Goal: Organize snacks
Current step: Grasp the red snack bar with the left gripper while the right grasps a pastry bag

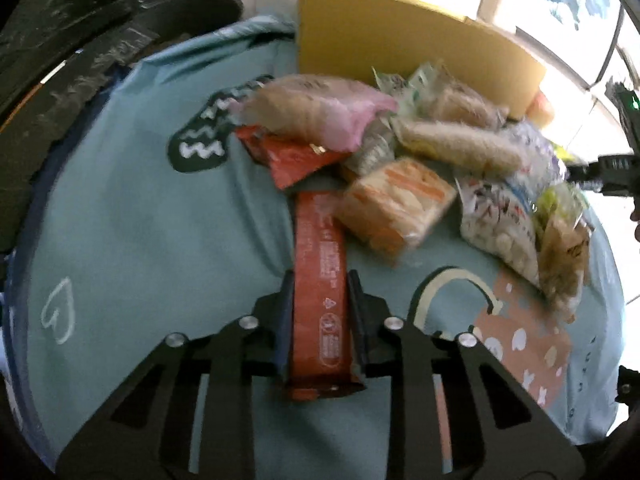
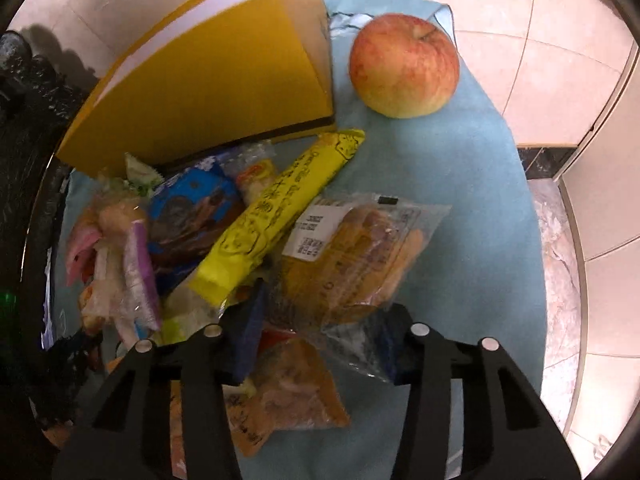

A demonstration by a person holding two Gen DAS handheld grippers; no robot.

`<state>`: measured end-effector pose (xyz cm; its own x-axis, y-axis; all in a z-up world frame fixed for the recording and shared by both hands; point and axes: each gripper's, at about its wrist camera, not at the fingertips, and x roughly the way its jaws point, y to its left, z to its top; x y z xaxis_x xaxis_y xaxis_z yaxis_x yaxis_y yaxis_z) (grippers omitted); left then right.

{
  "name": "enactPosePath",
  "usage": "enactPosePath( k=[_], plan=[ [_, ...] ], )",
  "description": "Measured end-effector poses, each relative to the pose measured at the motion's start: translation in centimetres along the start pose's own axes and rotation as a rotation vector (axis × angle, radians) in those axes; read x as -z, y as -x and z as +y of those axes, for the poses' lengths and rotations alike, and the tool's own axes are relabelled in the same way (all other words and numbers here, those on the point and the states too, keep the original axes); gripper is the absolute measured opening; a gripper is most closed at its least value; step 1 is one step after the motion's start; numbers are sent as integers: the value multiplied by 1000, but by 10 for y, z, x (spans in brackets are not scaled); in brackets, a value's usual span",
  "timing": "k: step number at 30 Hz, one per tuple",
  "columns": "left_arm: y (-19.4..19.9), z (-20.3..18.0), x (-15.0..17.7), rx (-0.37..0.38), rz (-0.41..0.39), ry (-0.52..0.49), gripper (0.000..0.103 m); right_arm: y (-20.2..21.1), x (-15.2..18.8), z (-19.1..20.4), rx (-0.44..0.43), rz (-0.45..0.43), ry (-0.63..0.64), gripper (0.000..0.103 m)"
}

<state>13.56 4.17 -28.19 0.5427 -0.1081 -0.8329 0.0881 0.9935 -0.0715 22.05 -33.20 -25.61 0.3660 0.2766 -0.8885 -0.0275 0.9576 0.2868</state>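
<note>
In the left wrist view my left gripper [image 1: 320, 292] is shut on a long red snack bar [image 1: 319, 276]. The bar lies lengthwise on the teal cloth [image 1: 120, 220], its far end under a heap of packets. In the right wrist view my right gripper [image 2: 320, 332] stands open over the pile. A clear pastry packet [image 2: 352, 256] and an orange-brown packet [image 2: 288, 392] lie between its fingers, and the pads do not visibly press on either. A yellow stick packet [image 2: 276, 212] rests just beyond the left finger.
A yellow box [image 2: 224, 92] stands at the back of the cloth with an apple [image 2: 404, 66] beside it. A pink packet [image 1: 320, 112], an orange cracker pack [image 1: 396, 204] and a blue cookie pack [image 2: 192, 208] lie in the heap. Black plastic [image 1: 60, 60] borders the left. Tiled floor [image 2: 560, 80] surrounds the cloth.
</note>
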Motion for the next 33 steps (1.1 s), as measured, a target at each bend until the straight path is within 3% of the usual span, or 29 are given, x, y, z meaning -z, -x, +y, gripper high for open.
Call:
enactPosePath(
  k=[7,9,10,12,15,20,23,26,28,29,30,33],
  plan=[
    [15,5,-3,19,-24,29,25,13,16,2,21,14,11,42],
    [13,4,-1,2,-15,28,25,17,18,-3,59,2,30,44],
    [15,4,0,3,-18,27,26,18,17,-1,124,-11,59,47],
    [15,5,-3,0,-27,25,38,19,15,2,198,-14,78,65],
    [21,3,-3,-6,-54,18,50,16,9,13,311,-17,126,67],
    [5,-4,-6,-66,-20,-40,57,-1,3,26,331,13,159,67],
    [-12,-14,-1,-107,37,-123,55,-20,1,31,406,44,200,67],
    [-6,-48,12,-197,-38,-388,47,-18,0,24,397,28,168,67],
    [-4,-63,24,-174,-55,-489,44,-18,1,15,383,37,151,67],
    [-4,-63,27,-175,-67,-490,43,-19,2,12,392,43,153,67],
    [-4,-60,26,-169,-69,-461,49,-20,2,10,395,50,151,68],
    [-6,-30,15,-138,-54,-262,55,-22,5,3,379,67,119,68]
  ],
)
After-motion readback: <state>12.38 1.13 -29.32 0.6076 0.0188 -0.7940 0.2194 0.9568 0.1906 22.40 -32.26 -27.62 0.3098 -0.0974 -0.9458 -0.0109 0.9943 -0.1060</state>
